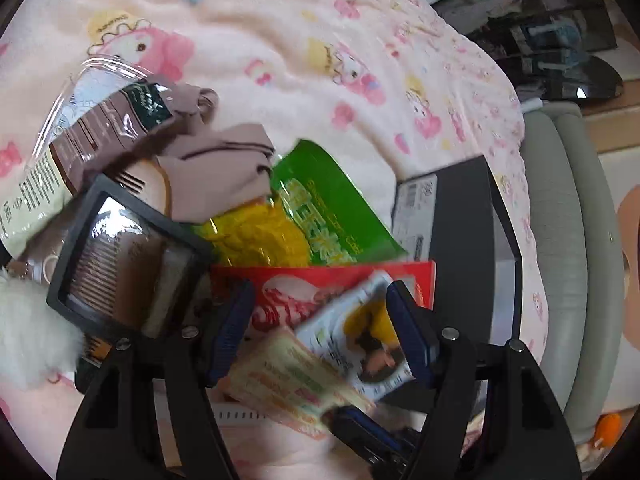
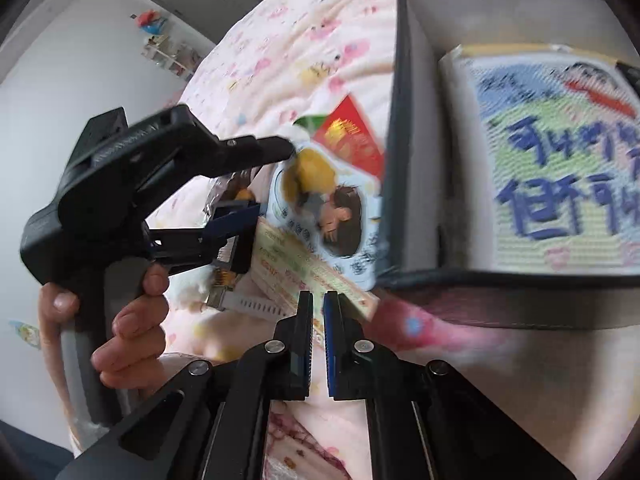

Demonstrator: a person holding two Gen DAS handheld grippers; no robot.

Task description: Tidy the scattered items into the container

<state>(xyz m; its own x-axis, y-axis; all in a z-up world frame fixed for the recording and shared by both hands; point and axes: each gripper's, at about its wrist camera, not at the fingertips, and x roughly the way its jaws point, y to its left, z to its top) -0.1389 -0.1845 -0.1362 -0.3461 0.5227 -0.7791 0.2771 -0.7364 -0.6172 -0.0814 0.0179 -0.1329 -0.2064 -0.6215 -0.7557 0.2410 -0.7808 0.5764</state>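
Observation:
My left gripper (image 1: 320,332) (image 2: 260,184) stands open, blue pads wide apart. Between them lie a white sachet (image 1: 360,344) (image 2: 328,208) printed with a yellow shape and a figure, and a pale yellow packet (image 1: 288,380) (image 2: 304,268); neither pad presses on them. My right gripper (image 2: 318,320) is shut on the near corner of the pale packet, and its tip (image 1: 356,424) shows at the bottom of the left wrist view. The dark box (image 2: 404,120) (image 1: 460,208), grey inside, stands just right of them and holds a printed pack with blue lettering (image 2: 560,160).
A pink cartoon blanket (image 1: 280,40) covers the bed. On it lie a red packet (image 1: 320,280), a green corn packet (image 1: 320,200), brown cloth (image 1: 216,168), a black-framed comb pack (image 1: 120,256), a clear brown pouch (image 1: 80,132) and white fluff (image 1: 28,340). A hand (image 2: 132,320) holds the left gripper.

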